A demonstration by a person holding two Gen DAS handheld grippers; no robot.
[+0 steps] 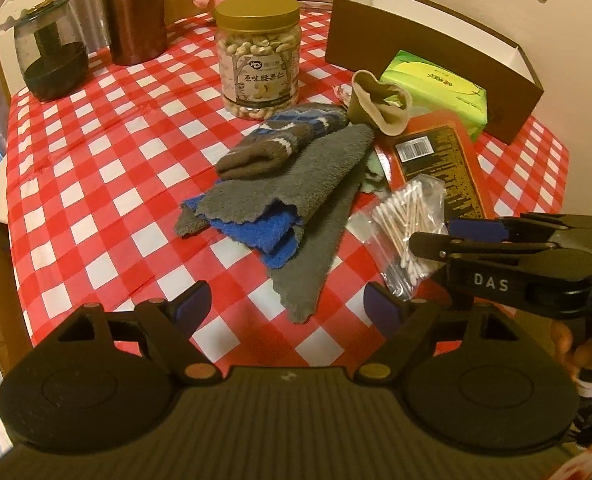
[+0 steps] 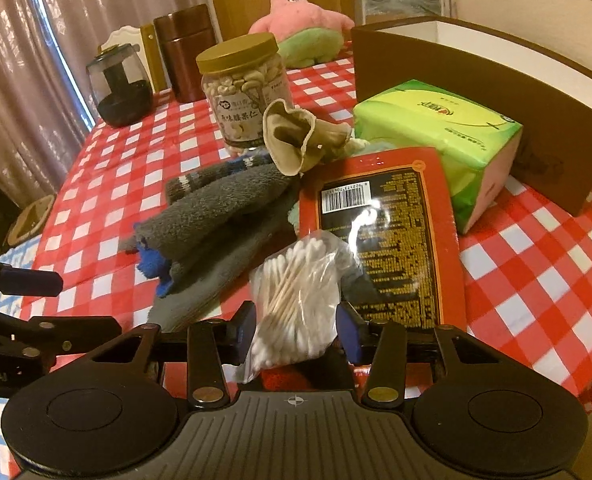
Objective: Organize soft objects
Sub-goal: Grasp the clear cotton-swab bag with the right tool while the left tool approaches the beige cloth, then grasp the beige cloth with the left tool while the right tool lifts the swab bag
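A pile of soft things lies mid-table: a grey towel [image 1: 296,184] over a blue cloth [image 1: 264,236], a brown and blue sock [image 1: 272,148] and a beige sock [image 1: 379,108]. A pink plush toy [image 2: 296,12] sits at the far edge. My left gripper [image 1: 288,300] is open above the near corner of the grey towel, holding nothing. My right gripper [image 2: 296,320] has its pads against both sides of a clear bag of cotton swabs [image 2: 296,280], which still rests on the tablecloth. In the left wrist view the right gripper [image 1: 431,236] comes in from the right.
An open brown box [image 1: 435,52] stands at the back right, with a green tissue pack [image 1: 435,88] and a red packet [image 1: 443,168] in front of it. A nut jar [image 1: 258,56], a brown canister [image 1: 134,16] and a dark glass jar [image 1: 52,56] stand behind the pile.
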